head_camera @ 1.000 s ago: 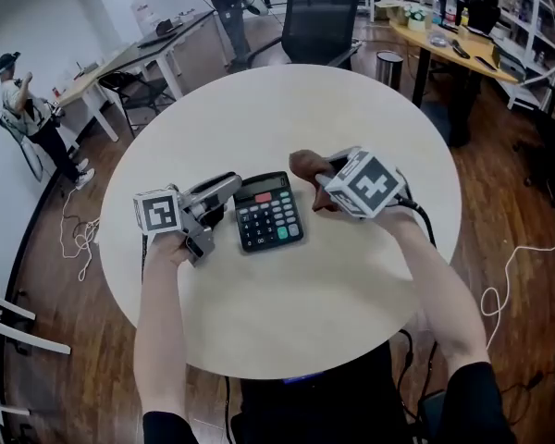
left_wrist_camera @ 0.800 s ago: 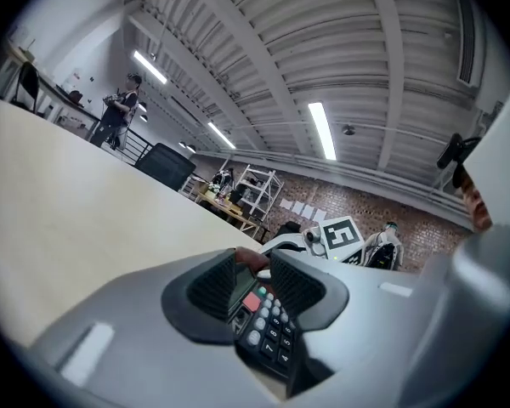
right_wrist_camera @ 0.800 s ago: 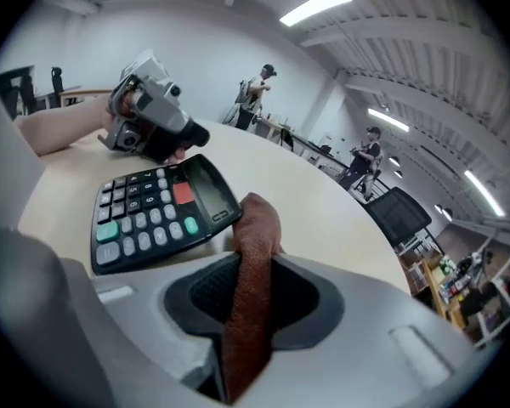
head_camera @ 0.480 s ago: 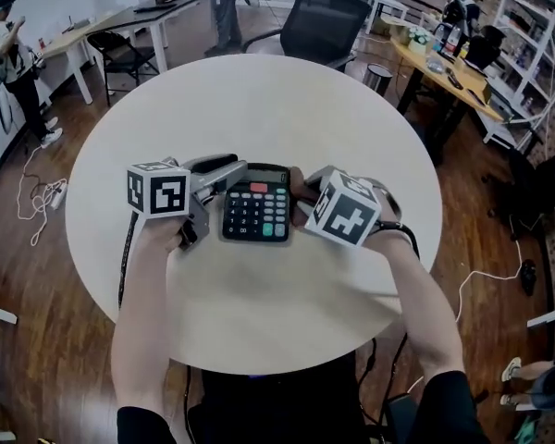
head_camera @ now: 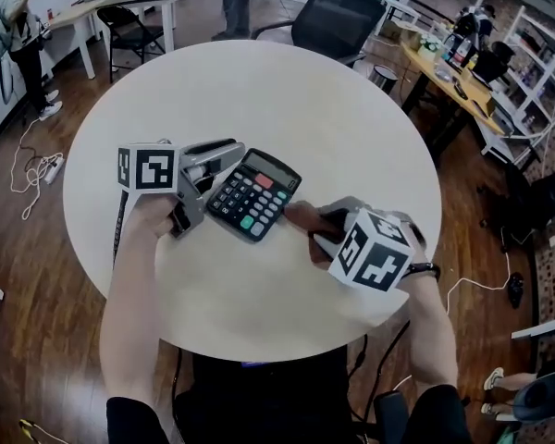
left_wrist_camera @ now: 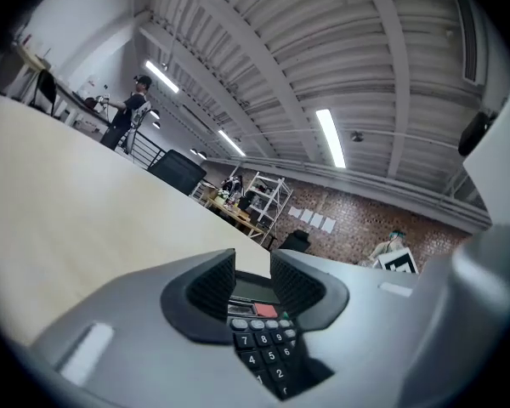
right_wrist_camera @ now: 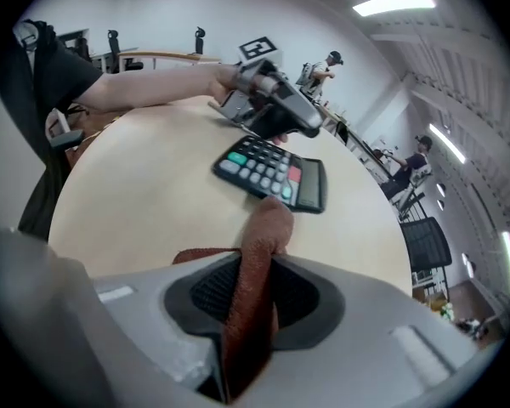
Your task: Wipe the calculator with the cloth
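Looks like an open-plan office or lab-type workspace to me. Round table [head_camera: 259, 91] on a wood floor [head_camera: 37, 285], black office chair [head_camera: 338, 17] behind it, long desks [head_camera: 111, 1] off to the side, white shelving [head_camera: 536, 63] full of gear, loose cables [head_camera: 39, 169] on the floor. Brick wall [left_wrist_camera: 357, 223] with papers stuck on it, bare ceiling with strip lights [left_wrist_camera: 331, 138], and a person [head_camera: 18, 17] standing by a desk.
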The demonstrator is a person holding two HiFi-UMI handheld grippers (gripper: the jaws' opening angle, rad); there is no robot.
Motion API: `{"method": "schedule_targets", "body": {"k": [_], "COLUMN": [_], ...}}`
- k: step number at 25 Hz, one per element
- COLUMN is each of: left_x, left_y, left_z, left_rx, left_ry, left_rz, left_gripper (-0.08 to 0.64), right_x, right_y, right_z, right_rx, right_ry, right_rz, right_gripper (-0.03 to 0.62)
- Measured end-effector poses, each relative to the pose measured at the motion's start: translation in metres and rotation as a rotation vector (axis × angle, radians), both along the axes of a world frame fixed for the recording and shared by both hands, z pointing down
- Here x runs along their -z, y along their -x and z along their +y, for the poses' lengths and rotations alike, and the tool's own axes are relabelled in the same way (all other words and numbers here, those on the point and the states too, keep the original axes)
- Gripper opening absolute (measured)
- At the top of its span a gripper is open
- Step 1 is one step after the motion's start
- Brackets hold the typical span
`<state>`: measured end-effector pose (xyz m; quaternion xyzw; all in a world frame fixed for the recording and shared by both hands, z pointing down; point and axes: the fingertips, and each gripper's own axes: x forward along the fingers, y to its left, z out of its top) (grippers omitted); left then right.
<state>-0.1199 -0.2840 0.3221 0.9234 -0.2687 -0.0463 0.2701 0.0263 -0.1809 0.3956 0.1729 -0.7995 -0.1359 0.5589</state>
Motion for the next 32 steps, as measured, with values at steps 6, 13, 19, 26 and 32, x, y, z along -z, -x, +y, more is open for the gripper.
{"method": "schedule_targets", "body": {"k": [6, 13, 19, 26, 32], "left_x": [0.002, 0.003, 0.005, 0.001, -0.001], "left_y": [-0.002, 0.000, -0.009, -0.013, -0.020], "left_z": [0.004, 0.006, 0.018, 0.027, 0.037], "left_rx": [-0.033, -0.024, -0.060, -0.045, -0.053], "left_ry": [0.163, 0.232, 0.248, 0.250, 0.250], "left_rz": [0.213, 0.299, 0.319, 0.323, 0.320], "left_gripper": [0.109, 0.109, 0.109, 0.109, 0.109], "right_x": [0.002, 0.018, 0.005, 0.025, 0.019], "right_y": [0.015, -0.003, 0.014, 0.006, -0.006], "right_z": [-0.056, -0.093, -0.068, -0.042, -0.115], "right_rx": [-0.104, -0.304, -0.228, -0.209, -0.378], "right_ry": [-0.151, -0.296, -0.149, -0.005, -0.064], "right_rz": [-0.012, -0.130, -0.154, -0.319, -0.335], "right_gripper": [0.097, 0.097, 0.097, 0.097, 0.097]}}
